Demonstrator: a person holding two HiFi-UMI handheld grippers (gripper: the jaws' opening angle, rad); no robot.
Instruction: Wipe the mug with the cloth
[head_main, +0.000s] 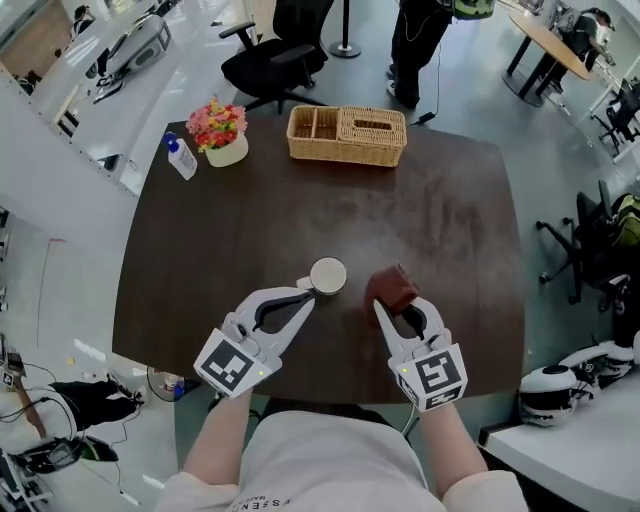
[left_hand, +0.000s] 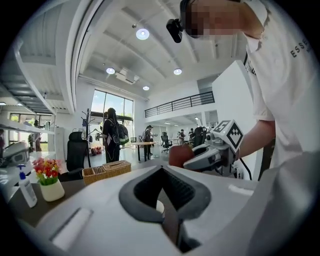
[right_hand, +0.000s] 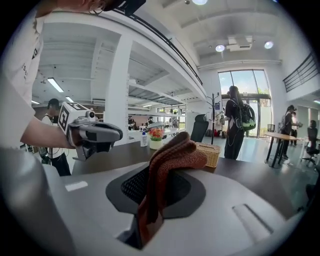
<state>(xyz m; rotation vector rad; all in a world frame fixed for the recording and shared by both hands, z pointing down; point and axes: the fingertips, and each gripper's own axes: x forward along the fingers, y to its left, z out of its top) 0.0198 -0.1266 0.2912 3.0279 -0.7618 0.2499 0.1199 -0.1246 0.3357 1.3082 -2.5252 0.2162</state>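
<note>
Mug (left_hand: 159, 206) mostly hidden, left tool (left_hand: 161, 171) in front

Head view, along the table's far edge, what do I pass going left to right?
bottle → flowers → basket

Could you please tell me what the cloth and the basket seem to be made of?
Cloth: knitted or woven fabric, rust-brown and matte, judging by its ribbed texture and soft folds. Basket: wicker or a similar fibre, tan, judging by its plaited weave.
</note>
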